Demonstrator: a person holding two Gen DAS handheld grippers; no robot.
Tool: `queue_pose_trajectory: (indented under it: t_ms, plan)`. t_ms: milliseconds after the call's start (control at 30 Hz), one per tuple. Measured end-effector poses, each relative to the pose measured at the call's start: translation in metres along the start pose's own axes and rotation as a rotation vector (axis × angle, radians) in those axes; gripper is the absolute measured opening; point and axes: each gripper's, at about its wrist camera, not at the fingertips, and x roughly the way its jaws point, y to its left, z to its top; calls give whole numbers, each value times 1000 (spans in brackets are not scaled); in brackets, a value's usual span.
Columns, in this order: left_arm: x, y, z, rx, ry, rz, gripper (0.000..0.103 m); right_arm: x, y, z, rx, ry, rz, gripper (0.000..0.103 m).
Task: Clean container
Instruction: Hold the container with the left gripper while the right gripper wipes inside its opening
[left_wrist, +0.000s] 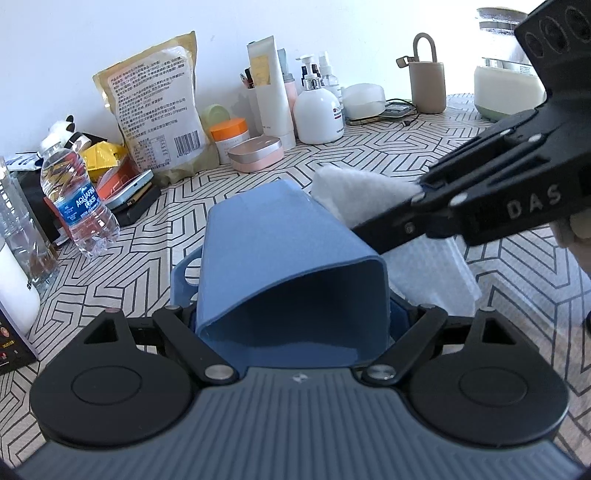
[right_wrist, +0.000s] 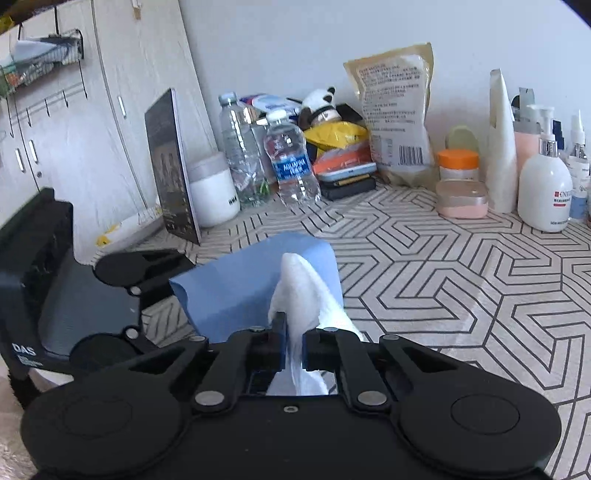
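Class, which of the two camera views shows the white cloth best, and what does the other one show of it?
The right wrist view: the white cloth sits centre frame, pinched in the right gripper against the blue container. The left wrist view shows only its tip beyond the container, partly hidden by the gripper.

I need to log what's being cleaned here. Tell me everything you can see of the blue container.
The blue container is a matte, plastic-looking bin with smooth walls and rounded corners. It is tipped over, its open mouth facing the left wrist camera, the inside looking empty. A loop-like blue part shows at its left. The left gripper holds it at the rim above the patterned tabletop. The right gripper, jaws shut on a white cloth, presses the cloth against its outer wall.
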Motion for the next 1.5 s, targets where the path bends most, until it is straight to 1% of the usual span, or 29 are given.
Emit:
queue_pose_trajectory:
  t_ms: [100,167,267,367,567,667,733,900,967,1167,1233,1300,1467,1500]
  plan:
    - [0,0,0,0,0,0,87,2,2,-1,-17,16,-14,11]
    - [0,1,0,-2,1,0,88,-1,5,-2,-28,12,9,9]
    - [0,-3,0,-10,2,3,87,-7,9,-2,-52,-8,38,9]
    - [-1,-3,0,-10,3,5,87,-9,7,-1,-43,-21,54,9]
    - [0,-2,0,-7,2,9,87,11,6,-3,-58,58,-18,9]
    - [0,-2,0,-7,2,9,87,12,5,-3,-55,62,-24,9]
    - [0,-2,0,-6,2,9,87,10,5,-3,-53,51,-19,9]
    - [0,-2,0,-5,2,8,87,-6,3,0,-28,-19,40,9]
    - [0,-1,0,-5,2,9,87,-7,4,0,-36,-23,42,9]
    - [0,-1,0,-5,2,9,87,8,6,-4,-62,58,-2,9]
    - [0,-1,0,-5,2,9,87,9,6,-4,-59,64,-3,9]
    - [0,-1,0,-5,2,9,87,6,5,-3,-56,49,6,9]
    - [0,-1,0,-6,2,9,88,-10,2,0,-28,-26,69,9]
    - [0,0,0,-6,2,8,88,-10,2,0,-29,-29,72,9]
